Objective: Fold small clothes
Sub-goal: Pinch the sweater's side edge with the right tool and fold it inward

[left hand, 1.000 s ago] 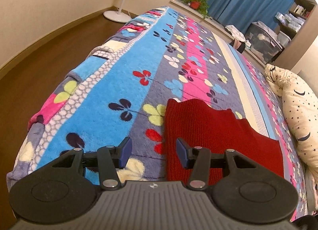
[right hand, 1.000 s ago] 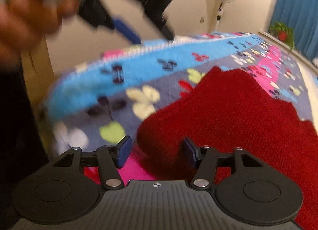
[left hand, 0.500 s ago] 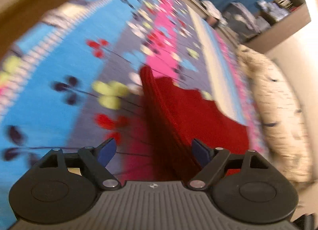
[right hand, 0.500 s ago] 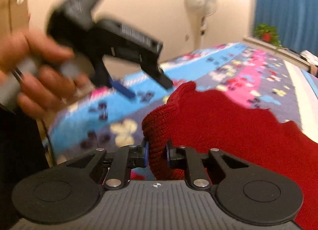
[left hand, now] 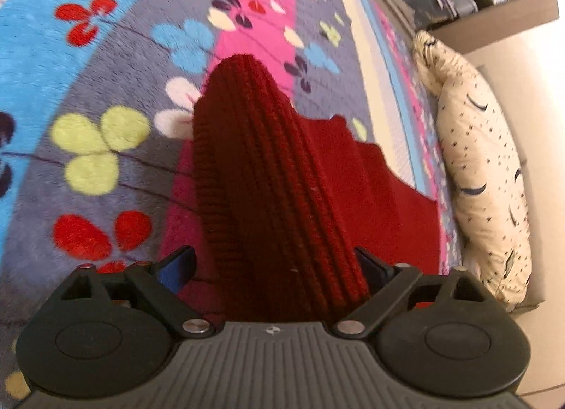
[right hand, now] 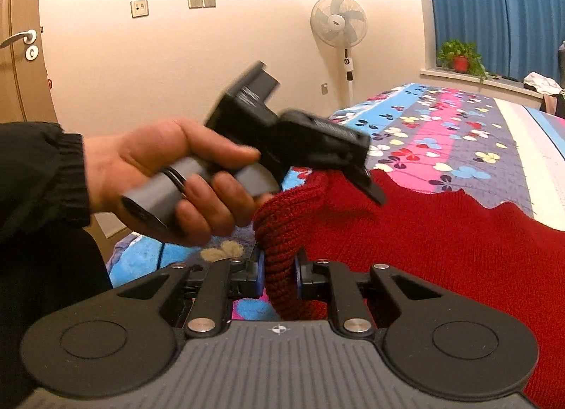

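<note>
Red ribbed knit sweater (right hand: 441, 250), bunched, pinched by right gripper (right hand: 279, 276); left gripper (left hand: 275, 264) spread around it.

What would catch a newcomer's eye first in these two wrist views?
The dark red ribbed knit garment dominates, lying on the bright flowered fleece blanket and rising in a ridge between the left gripper's open fingers. In the right wrist view, the right gripper is shut on a bunched edge of it, while a bare hand holds the other gripper just above.
</note>
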Motion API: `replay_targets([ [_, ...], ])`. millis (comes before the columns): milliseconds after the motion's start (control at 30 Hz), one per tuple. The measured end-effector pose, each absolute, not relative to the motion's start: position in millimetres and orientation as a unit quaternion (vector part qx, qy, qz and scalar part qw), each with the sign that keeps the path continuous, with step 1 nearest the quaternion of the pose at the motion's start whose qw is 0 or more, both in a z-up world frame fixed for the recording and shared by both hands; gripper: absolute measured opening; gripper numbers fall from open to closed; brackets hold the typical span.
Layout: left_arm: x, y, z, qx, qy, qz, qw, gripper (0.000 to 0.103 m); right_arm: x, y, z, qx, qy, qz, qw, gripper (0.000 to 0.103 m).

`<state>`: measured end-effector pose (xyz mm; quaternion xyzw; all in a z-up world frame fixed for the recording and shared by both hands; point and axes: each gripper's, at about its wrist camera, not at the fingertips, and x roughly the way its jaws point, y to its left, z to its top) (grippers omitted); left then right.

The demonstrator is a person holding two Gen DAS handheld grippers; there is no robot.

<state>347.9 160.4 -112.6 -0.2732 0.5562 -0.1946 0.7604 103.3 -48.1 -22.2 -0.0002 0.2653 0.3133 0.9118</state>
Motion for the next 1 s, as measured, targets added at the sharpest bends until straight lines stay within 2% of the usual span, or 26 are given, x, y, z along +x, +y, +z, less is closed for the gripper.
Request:
replay_targets([
  [33, 351, 158, -116, -0.276, 0.558, -0.198, 0.757, 0.083, 104, -49, -22, 0.001, 0.266, 0.314, 0.912, 0.016],
  [167, 357, 154, -123, -0.264, 0.557, -0.198, 0.762, 0.041, 106, -44, -20, -0.002, 0.269, 0.314, 0.910, 0.016],
  [333, 343, 184, -89, -0.313, 0.499, -0.216, 0.779, 0.029, 102, -27, -14, -0.008, 0.268, 0.323, 0.908, 0.015],
  [500, 291, 241, -34, -0.336, 0.390, -0.223, 0.828, 0.030, 85, -9, 32, 0.043, 0.208, 0.378, 0.901, 0.015],
  [700, 291, 239, -63, -0.307, 0.472, -0.123, 0.817, 0.040, 90, -10, 16, 0.101, 0.267, 0.362, 0.887, 0.015],
  [733, 290, 237, -61, -0.311, 0.467, -0.122, 0.819, 0.043, 94, -18, 12, 0.117, 0.278, 0.349, 0.887, 0.015],
  [767, 288, 235, -55, -0.319, 0.451, -0.126, 0.824, 0.054, 98, -26, 11, 0.132, 0.286, 0.338, 0.887, 0.014],
  [800, 286, 235, -49, -0.327, 0.435, -0.128, 0.829, 0.060, 101, -36, 12, 0.142, 0.288, 0.328, 0.888, 0.014],
  [833, 280, 232, -43, -0.334, 0.414, -0.128, 0.837, 0.073, 102, -43, 14, 0.143, 0.287, 0.319, 0.892, 0.014],
  [867, 273, 230, -35, -0.334, 0.389, -0.124, 0.849, 0.082, 103, -52, 17, 0.141, 0.284, 0.310, 0.896, 0.014],
  [1000, 233, 219, -2, -0.344, 0.262, -0.137, 0.891, 0.083, 117, -113, 22, 0.183, 0.300, 0.245, 0.904, 0.014],
])
